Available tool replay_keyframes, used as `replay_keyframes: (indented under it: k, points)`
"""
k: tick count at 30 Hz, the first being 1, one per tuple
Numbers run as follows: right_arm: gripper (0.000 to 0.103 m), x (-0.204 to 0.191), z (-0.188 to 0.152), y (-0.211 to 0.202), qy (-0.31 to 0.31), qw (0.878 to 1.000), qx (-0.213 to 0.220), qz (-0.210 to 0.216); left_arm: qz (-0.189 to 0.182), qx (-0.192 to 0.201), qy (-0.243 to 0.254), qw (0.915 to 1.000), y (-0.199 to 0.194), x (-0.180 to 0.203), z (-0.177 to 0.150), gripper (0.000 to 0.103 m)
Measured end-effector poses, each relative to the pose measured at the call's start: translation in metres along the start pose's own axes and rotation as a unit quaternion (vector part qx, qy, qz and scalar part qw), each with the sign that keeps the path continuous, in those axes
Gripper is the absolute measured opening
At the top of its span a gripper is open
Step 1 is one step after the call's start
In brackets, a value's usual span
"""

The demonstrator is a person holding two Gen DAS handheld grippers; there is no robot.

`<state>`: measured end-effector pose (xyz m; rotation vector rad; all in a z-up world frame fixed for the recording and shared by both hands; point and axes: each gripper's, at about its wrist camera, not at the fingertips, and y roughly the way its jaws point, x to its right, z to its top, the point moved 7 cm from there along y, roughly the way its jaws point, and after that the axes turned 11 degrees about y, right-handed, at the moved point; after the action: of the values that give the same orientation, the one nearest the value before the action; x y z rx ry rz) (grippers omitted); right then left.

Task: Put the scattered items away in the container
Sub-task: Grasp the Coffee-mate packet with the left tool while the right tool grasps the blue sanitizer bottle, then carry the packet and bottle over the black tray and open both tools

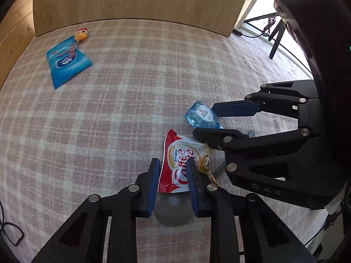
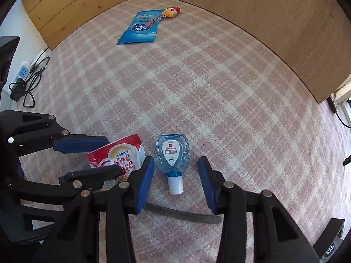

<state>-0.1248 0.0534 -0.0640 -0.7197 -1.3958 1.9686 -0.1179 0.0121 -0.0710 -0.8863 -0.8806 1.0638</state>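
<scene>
L claw [image 1: 173, 162] is clenched on coffee sachet [image 1: 186, 145], while R claw [image 2: 176, 160] is held released astride sanitiser btl [image 2: 172, 151].

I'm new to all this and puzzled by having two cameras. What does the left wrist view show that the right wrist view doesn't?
Only the left wrist view shows a bright doorway with a black stand at top right. Only the right wrist view shows a power strip with cables and the small blue bottle's white cap. Both show the pink checked blanket, the red coffee creamer sachet between the left gripper fingers, the small blue bottle between the right gripper fingers, the blue packet and the orange plush toy.
</scene>
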Motion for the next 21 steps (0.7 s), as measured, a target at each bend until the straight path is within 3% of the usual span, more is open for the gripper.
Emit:
replay_keyframes:
  k: [2,6,21]
  points:
    - [0.030,0.002,0.001,0.000,0.000,1.000,0.002,-0.008,0.003,0.001,0.009,1.0000,0.001,0.003,0.000,0.004]
    - [0.030,0.008,0.000,-0.002,0.013,1.000,0.009,-0.008,-0.024,0.012,-0.012,0.9996,0.003,0.005,0.000,0.002]
    - [0.030,0.076,-0.023,-0.067,0.147,0.986,0.083,-0.015,-0.018,0.063,-0.031,0.9974,-0.040,0.009,0.020,0.000]
